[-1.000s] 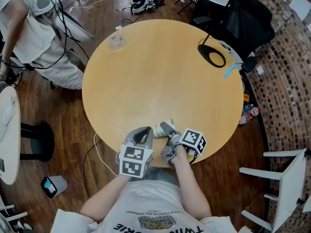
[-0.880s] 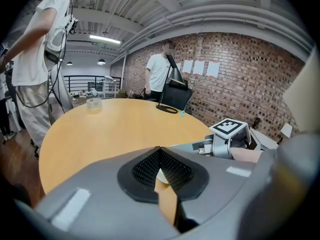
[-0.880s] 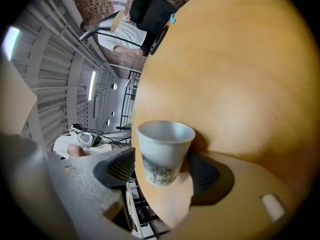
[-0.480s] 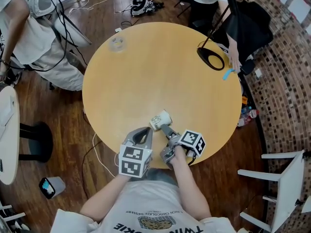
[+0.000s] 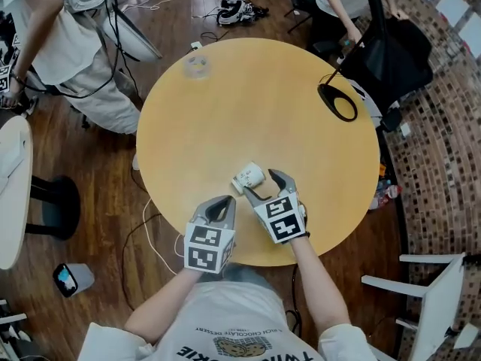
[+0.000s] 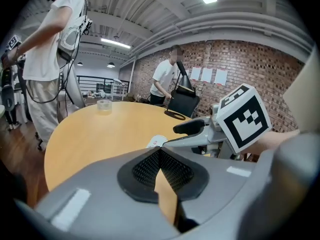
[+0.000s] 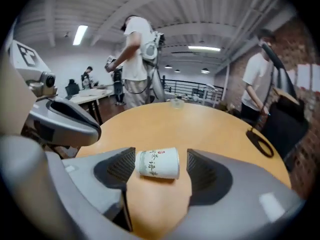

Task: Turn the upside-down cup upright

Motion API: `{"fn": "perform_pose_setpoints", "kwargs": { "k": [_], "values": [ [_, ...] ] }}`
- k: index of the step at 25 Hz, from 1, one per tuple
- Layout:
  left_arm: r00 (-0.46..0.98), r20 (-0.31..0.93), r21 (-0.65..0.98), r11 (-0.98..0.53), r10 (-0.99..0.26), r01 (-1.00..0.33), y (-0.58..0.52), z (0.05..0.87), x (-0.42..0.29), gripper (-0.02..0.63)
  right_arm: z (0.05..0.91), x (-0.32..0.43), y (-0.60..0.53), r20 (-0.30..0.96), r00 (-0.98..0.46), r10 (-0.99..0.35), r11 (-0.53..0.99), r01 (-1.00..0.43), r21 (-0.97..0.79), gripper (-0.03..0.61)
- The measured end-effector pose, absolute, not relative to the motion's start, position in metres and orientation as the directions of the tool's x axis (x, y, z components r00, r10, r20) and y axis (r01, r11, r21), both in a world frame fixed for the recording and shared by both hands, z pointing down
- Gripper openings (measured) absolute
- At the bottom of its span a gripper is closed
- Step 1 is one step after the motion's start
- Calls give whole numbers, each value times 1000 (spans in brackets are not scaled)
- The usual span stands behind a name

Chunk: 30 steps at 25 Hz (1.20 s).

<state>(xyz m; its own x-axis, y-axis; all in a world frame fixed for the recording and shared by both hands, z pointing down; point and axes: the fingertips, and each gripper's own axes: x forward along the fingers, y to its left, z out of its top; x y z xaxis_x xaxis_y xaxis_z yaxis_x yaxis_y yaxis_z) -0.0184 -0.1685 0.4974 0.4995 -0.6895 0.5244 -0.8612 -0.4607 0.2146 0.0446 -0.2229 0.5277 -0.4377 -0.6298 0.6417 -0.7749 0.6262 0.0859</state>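
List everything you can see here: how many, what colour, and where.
Round wooden table: one, tan, centre.
White paper cup with print: one, white, lying on its side near the table's near edge.
Clear ring-shaped object: one, transparent, table's far left.
Black oval loop: one, black, table's right edge.
Bystanders: two, white shirts, upper left and upper right.
White chair: one, white, floor lower right.
Left gripper: one, grey, fingers shut, empty.
Right gripper: one, grey, fingers open, cup just ahead.
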Motion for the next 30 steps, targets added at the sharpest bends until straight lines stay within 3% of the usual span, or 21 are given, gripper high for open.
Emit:
{"fn": "perform_pose_setpoints", "kwargs": {
  "k": [2,6,10,13,19,30],
  "values": [
    [489,522,216,-446,-699,-868,-171,498,-25,3,528,29,-228,671,-446,-593,731,-647,216,325],
    [451,512,223,-394,-731,-892,-179,495,-37,3,544,7,-236,748,-428,-508,860,-215,462,325],
    [414,510,229,-345,-754,-910,-182,496,-50,2,569,-12,-243,829,-376,-413,849,171,500,325],
    [390,512,232,-314,-766,-921,-181,499,-61,2,591,-23,-253,879,-306,-365,811,360,462,325],
    [332,525,233,-243,-784,-942,-177,502,-88,2,618,-43,-269,907,-217,-361,731,538,420,325],
    [301,525,236,-204,-796,-950,-176,508,-101,2,634,-59,-266,923,-165,-348,687,625,371,311]
  ]
}}
